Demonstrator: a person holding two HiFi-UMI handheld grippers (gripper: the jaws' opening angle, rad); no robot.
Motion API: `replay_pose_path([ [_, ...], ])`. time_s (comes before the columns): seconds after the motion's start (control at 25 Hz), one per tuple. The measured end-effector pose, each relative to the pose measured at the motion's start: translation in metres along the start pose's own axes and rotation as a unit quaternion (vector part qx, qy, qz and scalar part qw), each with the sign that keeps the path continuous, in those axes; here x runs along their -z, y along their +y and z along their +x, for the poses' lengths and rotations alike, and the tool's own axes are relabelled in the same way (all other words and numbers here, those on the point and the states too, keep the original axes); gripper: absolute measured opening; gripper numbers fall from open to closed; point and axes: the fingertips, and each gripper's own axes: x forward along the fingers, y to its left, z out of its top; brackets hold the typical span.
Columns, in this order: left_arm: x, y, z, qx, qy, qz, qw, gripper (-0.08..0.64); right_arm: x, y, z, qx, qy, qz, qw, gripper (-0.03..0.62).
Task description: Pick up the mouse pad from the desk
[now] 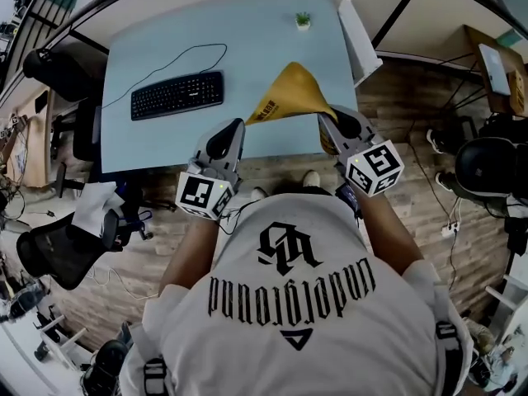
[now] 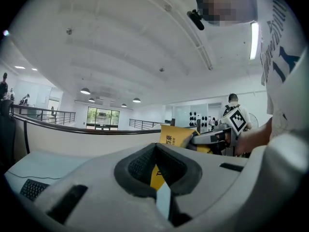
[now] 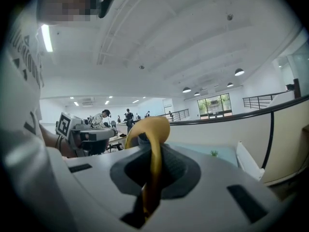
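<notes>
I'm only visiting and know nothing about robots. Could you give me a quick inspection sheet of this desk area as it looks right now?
Surface: light blue desk, mostly bare.
Job's things: yellow mouse pad, held up in an arch over the desk's near edge.
Clutter: black keyboard; small potted plant at the far edge.
Grippers: left gripper and right gripper, each shut on a near corner of the mouse pad.
Cables: keyboard cable loops across the desk.
Surroundings: wooden floor; black office chair to the left; white panel by the desk's right edge.
</notes>
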Motion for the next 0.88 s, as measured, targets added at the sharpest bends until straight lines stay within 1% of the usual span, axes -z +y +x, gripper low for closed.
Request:
replay_pose_path([
  [0.28, -0.002, 0.033, -0.062, 0.02, -0.004, 0.001, 0.9998, 0.008, 0.003, 0.059, 0.006, 0.032, -0.005, 0.006, 0.999, 0.023],
  [0.4, 0.001, 0.04, -0.083, 0.033, -0.003, -0.002, 0.9995, 0.008, 0.008, 0.081, 0.003, 0.046, -0.005, 0.008, 0.999, 0.023],
  [0.6, 0.005, 0.034, -0.102, 0.054, 0.0, -0.002, 0.9985, 0.008, 0.015, 0.107, -0.01, 0.062, -0.008, 0.012, 0.998, 0.023],
  [0.72, 0.004, 0.024, -0.106, 0.054, -0.006, -0.003, 0.9985, 0.008, 0.019, 0.115, -0.022, 0.058, -0.009, 0.01, 0.998, 0.023],
  [0.88, 0.001, 0.004, -0.106, 0.049, -0.017, -0.001, 0.9987, 0.008, 0.024, 0.112, -0.04, 0.047, -0.009, 0.0, 0.999, 0.023],
])
